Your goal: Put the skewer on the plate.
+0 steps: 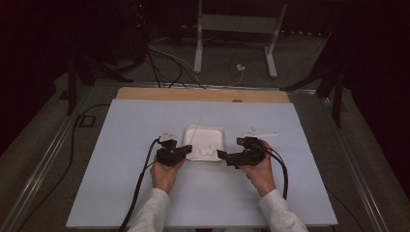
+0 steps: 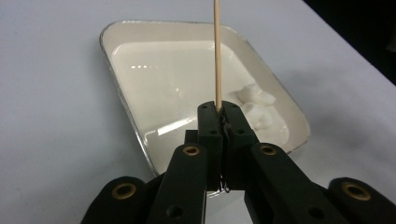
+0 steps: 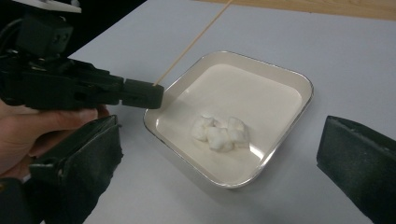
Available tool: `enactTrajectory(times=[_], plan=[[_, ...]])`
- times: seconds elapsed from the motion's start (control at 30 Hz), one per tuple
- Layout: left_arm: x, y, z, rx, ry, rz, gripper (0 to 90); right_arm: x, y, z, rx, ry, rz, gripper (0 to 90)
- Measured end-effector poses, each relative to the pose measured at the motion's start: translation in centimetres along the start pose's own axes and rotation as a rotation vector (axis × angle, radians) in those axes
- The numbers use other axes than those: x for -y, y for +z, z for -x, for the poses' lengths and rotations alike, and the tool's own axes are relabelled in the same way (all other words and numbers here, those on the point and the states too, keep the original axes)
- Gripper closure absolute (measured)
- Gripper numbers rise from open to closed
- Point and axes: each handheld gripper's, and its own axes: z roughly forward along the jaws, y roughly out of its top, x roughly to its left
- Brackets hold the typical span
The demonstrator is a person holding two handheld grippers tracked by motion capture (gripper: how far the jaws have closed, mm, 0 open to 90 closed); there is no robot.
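Note:
A white square tray (image 1: pixel 205 128) lies mid-table with a small clump of marshmallows (image 1: pixel 208 152) in its near corner. My left gripper (image 1: pixel 187 150) sits at the tray's left edge, shut on a thin wooden skewer (image 1: pixel 196 129) that sticks up and away over the tray. In the left gripper view the jaws (image 2: pixel 219 112) pinch the skewer (image 2: pixel 217 56) at its base, above the tray (image 2: pixel 119 88). My right gripper (image 1: pixel 221 155) is at the tray's near right corner. Its wide-apart jaws (image 3: pixel 219 128) are open and frame the marshmallows (image 3: pixel 219 135) without touching them.
The table is covered by a pale blue mat (image 1: pixel 121 159), with a wooden strip (image 1: pixel 203 94) along its far edge. A small white object (image 1: pixel 258 132) lies right of the tray. Cables and a metal stand (image 1: pixel 232 43) are on the floor beyond.

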Motion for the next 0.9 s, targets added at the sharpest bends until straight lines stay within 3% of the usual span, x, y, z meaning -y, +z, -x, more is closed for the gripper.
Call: enactTrajectory(times=[0.9], plan=[[0.6, 2.3, -0.1, -0.079, -0.033, -0.083, 89.1, 0.9, -1.6, 0.7, 0.009, 0.013, 0.015, 0.0]])
